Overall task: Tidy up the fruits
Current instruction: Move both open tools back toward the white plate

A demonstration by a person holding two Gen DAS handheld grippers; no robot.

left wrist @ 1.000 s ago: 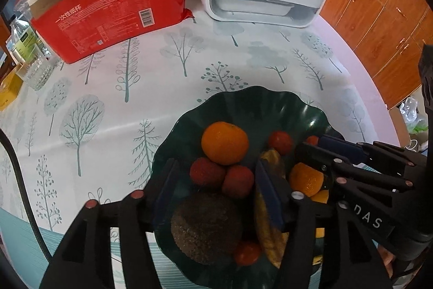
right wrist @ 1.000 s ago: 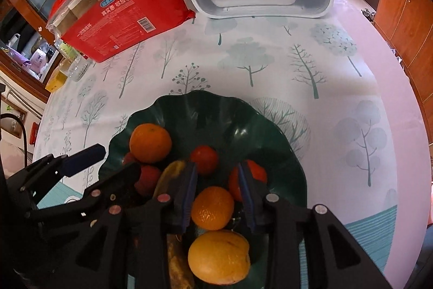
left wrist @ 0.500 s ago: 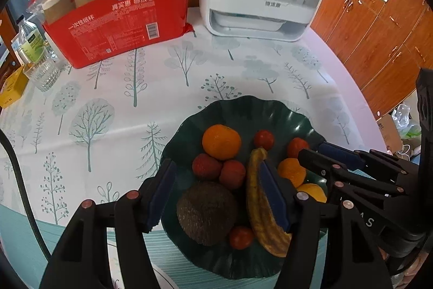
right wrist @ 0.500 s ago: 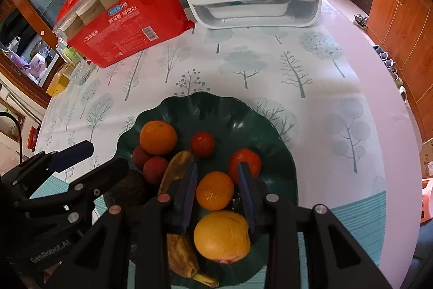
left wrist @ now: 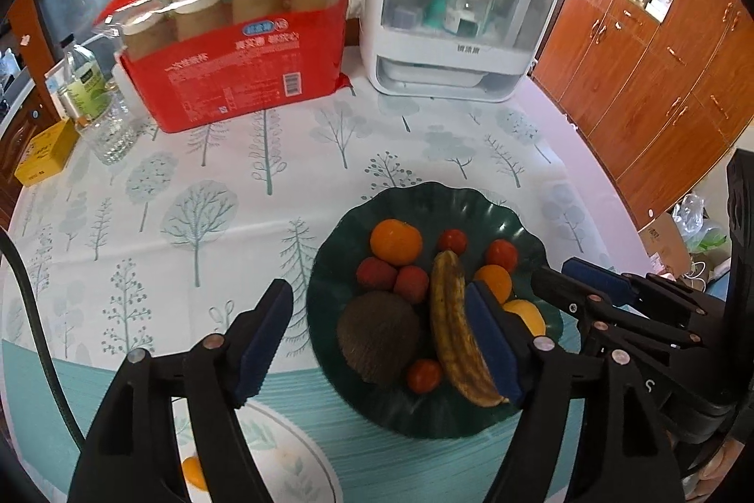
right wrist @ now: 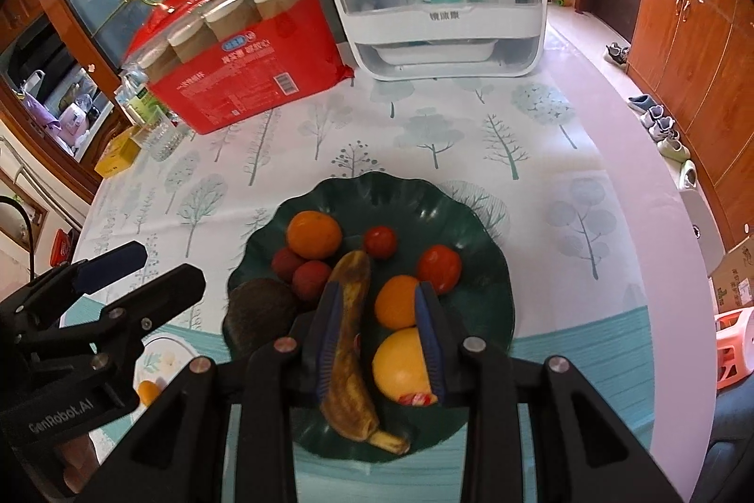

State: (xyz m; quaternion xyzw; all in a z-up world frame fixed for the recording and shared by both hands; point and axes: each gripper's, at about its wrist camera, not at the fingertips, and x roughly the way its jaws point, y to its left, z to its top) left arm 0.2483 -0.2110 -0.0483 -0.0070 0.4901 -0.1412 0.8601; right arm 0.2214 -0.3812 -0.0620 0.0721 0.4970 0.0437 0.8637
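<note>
A dark green wavy plate [left wrist: 471, 215] [right wrist: 400, 201] holds a browned banana [left wrist: 447, 314] [right wrist: 348, 314], a large orange [left wrist: 396, 241], red lychees [left wrist: 377, 273], a brown rough fruit [left wrist: 379, 335], small tomatoes [right wrist: 438, 267], a small orange [right wrist: 396, 300] and a yellow fruit [right wrist: 400, 364]. My left gripper [left wrist: 377, 338] hovers above the brown fruit, its jaws opening wide and touching nothing. My right gripper [right wrist: 379, 338] hangs over the small orange and yellow fruit with a narrow gap, gripping nothing. All the fruit lies on the plate.
A red pack of paper cups [left wrist: 235, 78] and a white sterilizer cabinet [left wrist: 452, 31] stand at the table's back. A glass [left wrist: 106, 130] and yellow box [left wrist: 42, 154] sit far left. A white plate [left wrist: 282, 456] lies near the front. Wooden cabinets [left wrist: 659, 78] line the right.
Both grippers have risen and drawn back from the plate, so more of the table shows. The left jaws have spread wider. The fruit stayed on the plate.
</note>
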